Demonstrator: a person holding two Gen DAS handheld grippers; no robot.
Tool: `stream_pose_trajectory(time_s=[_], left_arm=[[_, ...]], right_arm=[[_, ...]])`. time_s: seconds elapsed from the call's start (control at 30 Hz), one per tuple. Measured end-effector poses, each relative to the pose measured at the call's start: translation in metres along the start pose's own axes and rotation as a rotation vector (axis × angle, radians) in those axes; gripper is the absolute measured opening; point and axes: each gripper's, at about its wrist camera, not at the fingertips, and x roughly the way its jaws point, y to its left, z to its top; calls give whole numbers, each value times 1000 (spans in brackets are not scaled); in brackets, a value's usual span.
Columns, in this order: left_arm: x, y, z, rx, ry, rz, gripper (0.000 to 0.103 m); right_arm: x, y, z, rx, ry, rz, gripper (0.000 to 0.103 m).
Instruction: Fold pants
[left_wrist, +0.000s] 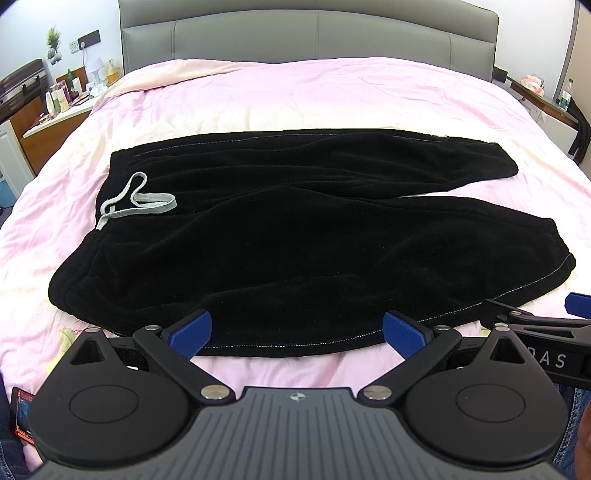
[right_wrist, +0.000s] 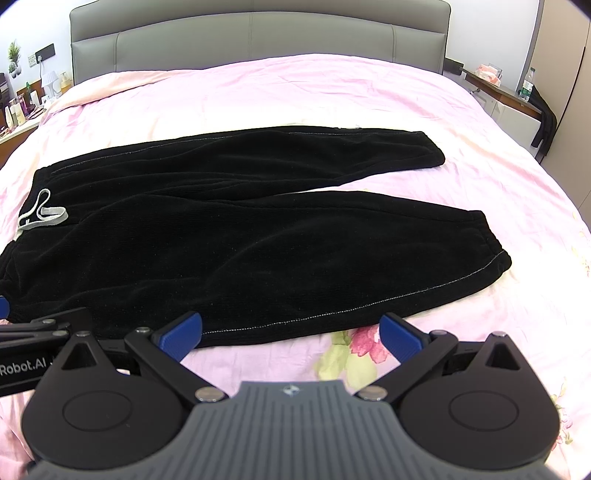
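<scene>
Black fleece pants (left_wrist: 280, 236) lie flat on the pink bed sheet (left_wrist: 295, 96), waistband to the left with a grey drawstring (left_wrist: 136, 201), both legs spread to the right. They also show in the right wrist view (right_wrist: 258, 240). My left gripper (left_wrist: 297, 330) is open and empty, at the near hem edge of the pants. My right gripper (right_wrist: 290, 330) is open and empty, at the near edge of the closer leg, to the right of the left gripper.
A grey padded headboard (left_wrist: 310, 33) stands at the far end of the bed. A bedside table with bottles and a lamp (left_wrist: 74, 92) stands at the left. A shelf with a bottle (right_wrist: 524, 88) and a dark garment stands at the right.
</scene>
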Motion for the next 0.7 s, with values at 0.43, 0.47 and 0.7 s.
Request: stream_pose_trajectory(time_s=[0.43,0.47,0.7], left_arm=[[0,0,-2,0,2,0,103],[0,-1,-2,1,2,0,103],[5,0,-2,-5,17,3,103]], right_arm=[[0,0,0,0,3,0,98],[1,0,0,0,4,0,98],[6,0,1,-6,3,-6,98]])
